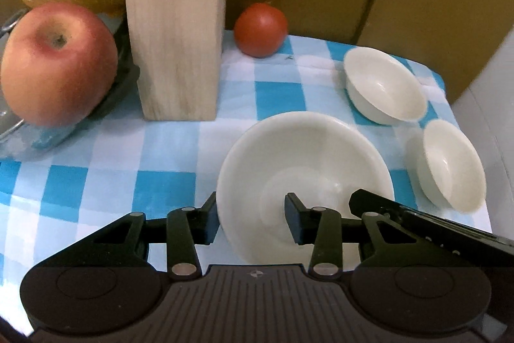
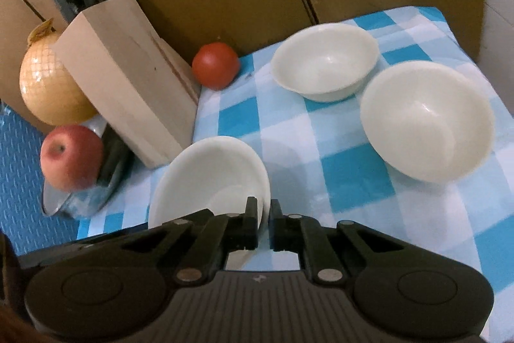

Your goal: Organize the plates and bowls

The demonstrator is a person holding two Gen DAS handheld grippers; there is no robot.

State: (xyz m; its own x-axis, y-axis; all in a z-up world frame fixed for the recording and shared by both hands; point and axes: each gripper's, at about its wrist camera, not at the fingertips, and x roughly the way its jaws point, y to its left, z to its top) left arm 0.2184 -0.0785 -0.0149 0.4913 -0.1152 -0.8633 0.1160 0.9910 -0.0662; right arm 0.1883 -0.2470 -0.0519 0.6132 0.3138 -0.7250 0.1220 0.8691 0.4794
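The right claw (image 2: 263,227) pinches the rim of the plate (image 2: 208,179) at lower centre of frame; the left claw (image 1: 250,221) straddles its other edge, wide (not gripping). Likely next: lift it toward the 2 bowls (image 2: 324,60) at right.

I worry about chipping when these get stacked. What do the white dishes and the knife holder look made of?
The plate and two bowls look like glazed ceramic or milk glass: smooth, glossy white with bright highlights. The knife block looks like pale unfinished wood, matte with visible grain.
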